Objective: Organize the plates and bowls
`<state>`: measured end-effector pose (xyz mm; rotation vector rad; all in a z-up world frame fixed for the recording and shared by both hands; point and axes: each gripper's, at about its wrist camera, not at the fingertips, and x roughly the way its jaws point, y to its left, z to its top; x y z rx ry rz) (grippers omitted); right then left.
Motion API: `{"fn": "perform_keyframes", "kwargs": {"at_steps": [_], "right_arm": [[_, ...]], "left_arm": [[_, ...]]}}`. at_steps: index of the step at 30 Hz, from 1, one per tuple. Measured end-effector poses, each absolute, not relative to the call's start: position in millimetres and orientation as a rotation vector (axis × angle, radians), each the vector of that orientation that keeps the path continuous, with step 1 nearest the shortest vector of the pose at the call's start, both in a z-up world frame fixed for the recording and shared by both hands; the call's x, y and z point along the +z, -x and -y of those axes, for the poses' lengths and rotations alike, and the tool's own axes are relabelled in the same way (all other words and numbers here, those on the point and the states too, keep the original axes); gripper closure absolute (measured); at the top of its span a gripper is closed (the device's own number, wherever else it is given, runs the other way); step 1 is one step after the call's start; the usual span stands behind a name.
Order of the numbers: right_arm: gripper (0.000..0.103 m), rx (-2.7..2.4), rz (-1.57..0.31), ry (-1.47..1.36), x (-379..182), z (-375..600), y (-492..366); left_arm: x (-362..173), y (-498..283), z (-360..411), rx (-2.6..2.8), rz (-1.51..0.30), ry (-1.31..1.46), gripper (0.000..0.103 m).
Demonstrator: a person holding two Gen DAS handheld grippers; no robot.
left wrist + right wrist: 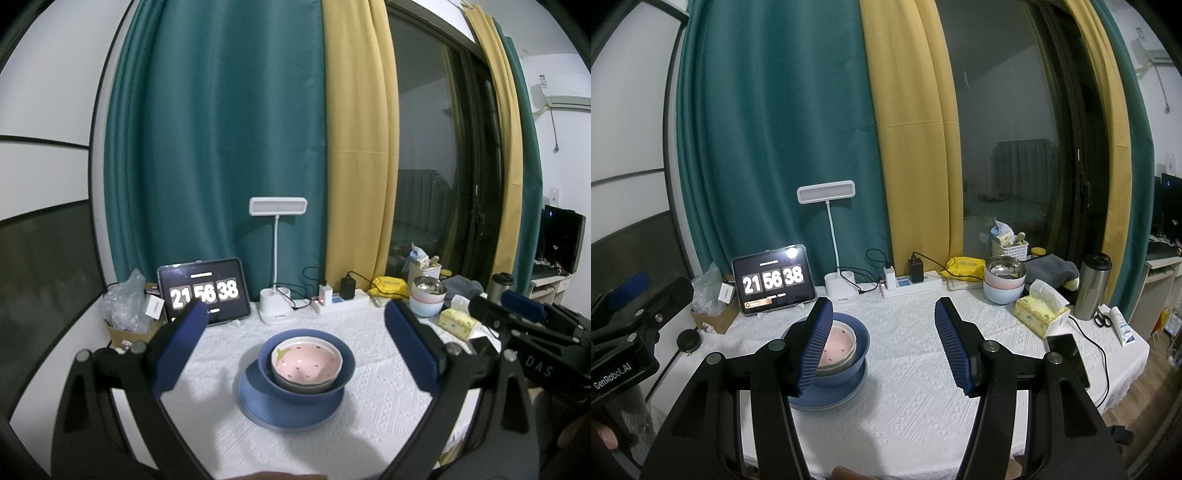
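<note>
A white textured cloth is covering the tabletop [908, 354], which is standing against teal and yellow curtains [221, 147] beside a dark glass door [1008, 155]. Along the back edge a tablet [774, 280] is showing a clock, and next to it a white desk lamp [831, 236], a power strip [910, 286] with chargers, and a small stack of pastel bowls [1003, 282] topped by a metal one are sitting. A tissue box [1039, 312], a steel tumbler [1092, 286], a phone [1067, 358] and scissors [1102, 318] are lying toward the right end.

The main stack is resting near the middle of the cloth, upright and opening upward: a pink bowl [306, 363] with dark seed-like spots and a green leaf mark at its rim is nesting inside a deeper blue bowl [306, 384], which is sitting on a blue plate [288, 410] with further plate edges showing beneath it. All are round, so no long axis is showing.

The left claw [293, 328] is hovering with its jaws spread wide on either side of the stack, touching nothing. The right claw [882, 312] is hanging to the right of the stack, its jaws about half apart and empty, its left pad overlapping the bowls only in view.
</note>
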<state>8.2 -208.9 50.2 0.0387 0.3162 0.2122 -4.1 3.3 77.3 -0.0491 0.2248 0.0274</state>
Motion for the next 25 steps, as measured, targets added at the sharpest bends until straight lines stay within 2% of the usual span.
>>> {"fn": "perform_keyframes", "kwargs": {"at_steps": [25], "right_arm": [[0.042,0.216,-0.32,-0.039,49.7,209.7,-8.3]], "left_arm": [[73.1,1.0,-4.4,0.023,-0.221,0.048,0.006]]}}
